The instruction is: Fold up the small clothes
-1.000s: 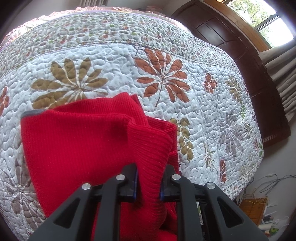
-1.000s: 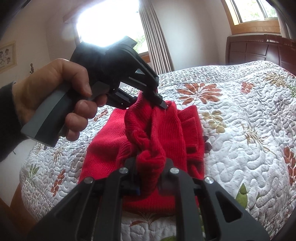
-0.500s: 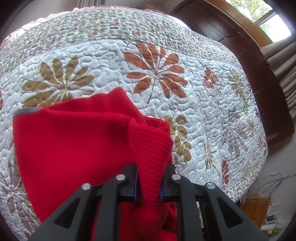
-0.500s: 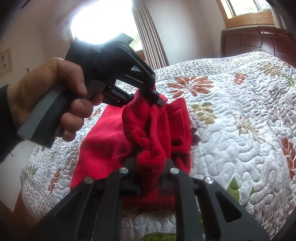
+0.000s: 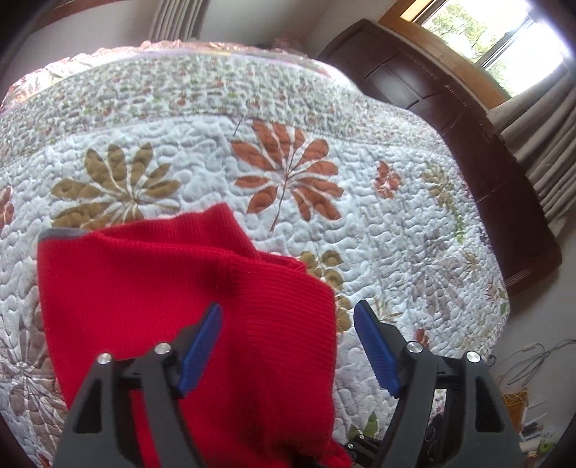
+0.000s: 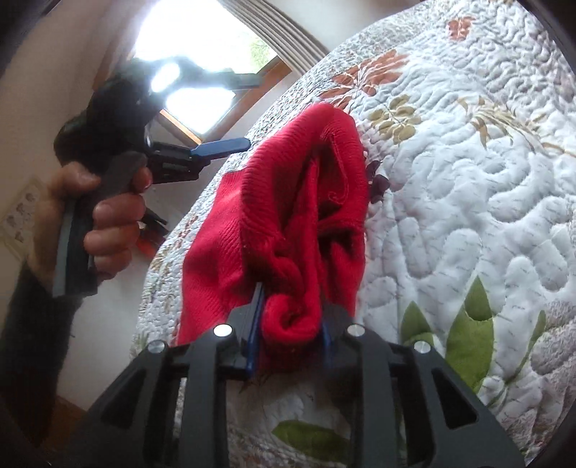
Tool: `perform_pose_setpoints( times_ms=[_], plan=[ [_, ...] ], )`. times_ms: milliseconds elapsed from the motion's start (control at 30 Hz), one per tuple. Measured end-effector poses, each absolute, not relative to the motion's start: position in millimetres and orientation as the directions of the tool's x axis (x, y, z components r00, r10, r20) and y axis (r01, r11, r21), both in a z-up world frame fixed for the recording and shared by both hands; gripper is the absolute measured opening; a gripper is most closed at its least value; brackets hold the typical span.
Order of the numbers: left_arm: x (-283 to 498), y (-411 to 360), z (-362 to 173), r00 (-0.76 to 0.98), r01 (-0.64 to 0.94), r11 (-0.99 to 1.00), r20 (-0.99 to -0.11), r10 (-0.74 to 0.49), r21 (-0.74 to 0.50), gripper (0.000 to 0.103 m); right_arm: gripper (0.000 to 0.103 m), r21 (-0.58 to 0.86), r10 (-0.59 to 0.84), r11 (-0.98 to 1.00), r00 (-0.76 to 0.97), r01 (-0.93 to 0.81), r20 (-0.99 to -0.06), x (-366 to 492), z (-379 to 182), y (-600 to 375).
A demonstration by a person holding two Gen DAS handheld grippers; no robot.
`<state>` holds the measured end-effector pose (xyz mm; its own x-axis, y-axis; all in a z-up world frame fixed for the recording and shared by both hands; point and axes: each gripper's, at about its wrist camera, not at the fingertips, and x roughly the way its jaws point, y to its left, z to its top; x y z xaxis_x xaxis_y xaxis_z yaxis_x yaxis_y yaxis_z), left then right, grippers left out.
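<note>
In front of my tool is a big bed with a leafy quilt [image 5: 378,230]. Past it stands a dark wooden cabinet [image 5: 478,151]. A bright window [image 5: 496,32] shines up right.

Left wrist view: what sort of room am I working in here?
Most likely a bedroom. The red knit garment lies on a bed under a quilted floral bedspread, with dark wooden furniture beside it and a curtained window behind.
</note>
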<state>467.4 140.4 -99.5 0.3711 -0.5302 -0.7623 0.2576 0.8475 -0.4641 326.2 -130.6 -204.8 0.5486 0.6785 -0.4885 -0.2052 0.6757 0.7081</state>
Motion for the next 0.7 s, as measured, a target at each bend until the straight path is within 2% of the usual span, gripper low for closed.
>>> perform_pose_setpoints(
  times_ms=[67,133,267,333,433,500,600,633,700],
  plan=[
    [450.1,151.9,-92.6,0.393,0.289,0.825,-0.725,-0.565,-0.486,0.082,0.029,0.762,0.735,0.61,0.515,-0.216,-0.442,329.1,-201.2,-148.8],
    [430.1,160.6,-95.9,0.396,0.319,0.806,-0.703,-0.591,-0.499,0.082,0.038,0.78,0.743,0.587,0.527,-0.218,-0.412,339.5,-189.7,-168.9],
    [388.8,162.7,-119.6,0.346,0.372,0.762,-0.682,-0.644,-0.53,0.082,0.045,0.822,0.787,0.522,0.5,-0.225,-0.363,396.4,-163.3,-192.6],
    [370.1,154.8,-132.1,0.322,0.413,0.754,-0.692,-0.646,-0.511,0.082,0.045,0.816,0.797,0.533,0.458,-0.226,-0.394,439.8,-155.7,-188.8],
    [347.6,139.2,-136.2,0.341,0.488,0.754,-0.7,-0.628,-0.44,0.082,0.045,0.757,0.727,0.648,0.363,-0.085,-0.582,487.4,-168.4,-181.3],
    [337.3,129.3,-131.6,0.356,0.544,0.737,-0.685,-0.636,-0.401,0.082,0.045,0.761,0.733,0.645,0.333,-0.064,-0.593,486.4,-175.6,-180.6],
    [330.2,113.5,-130.8,0.338,0.614,0.688,-0.66,-0.671,-0.387,0.083,0.045,0.803,0.787,0.589,0.293,-0.094,-0.543,478.2,-187.9,-175.4],
    [331.6,107.8,-135.4,0.318,0.622,0.679,-0.666,-0.675,-0.391,0.083,0.038,0.811,0.8,0.574,0.29,-0.113,-0.525,475.4,-190.0,-171.3],
    [331.0,96.2,-145.7,0.279,0.633,0.661,-0.678,-0.68,-0.402,0.083,0.012,0.785,0.786,0.595,0.333,-0.175,-0.521,475.5,-182.8,-164.3]
  ],
)
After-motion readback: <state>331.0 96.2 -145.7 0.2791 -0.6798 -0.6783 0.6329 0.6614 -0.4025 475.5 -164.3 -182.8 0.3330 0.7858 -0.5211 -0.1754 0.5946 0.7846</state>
